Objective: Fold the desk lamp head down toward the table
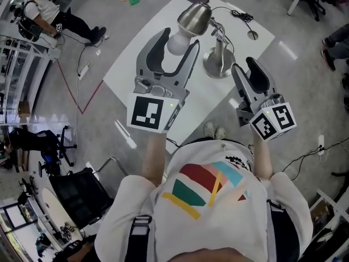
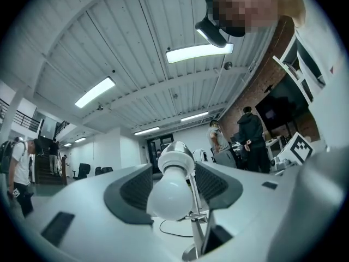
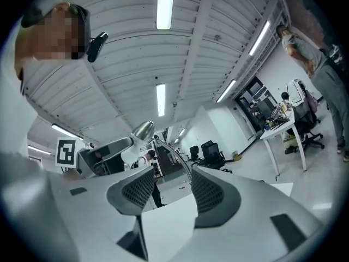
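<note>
Lamp head [image 1: 194, 16] stands raised, at eleven o'clock from its round base [image 1: 219, 64] on the white worktop [image 1: 121, 72], not yet folded down. The left tool [image 1: 179, 39] has its jaws wide apart around the bulb [image 1: 174, 43], seemingly without pressing, probably placed to tip the head over. The right tool [image 1: 244, 64], at four o'clock of the base, is parted and empty, likely ready to steady it. The only holder is the shade, carrying the bulb.
</note>
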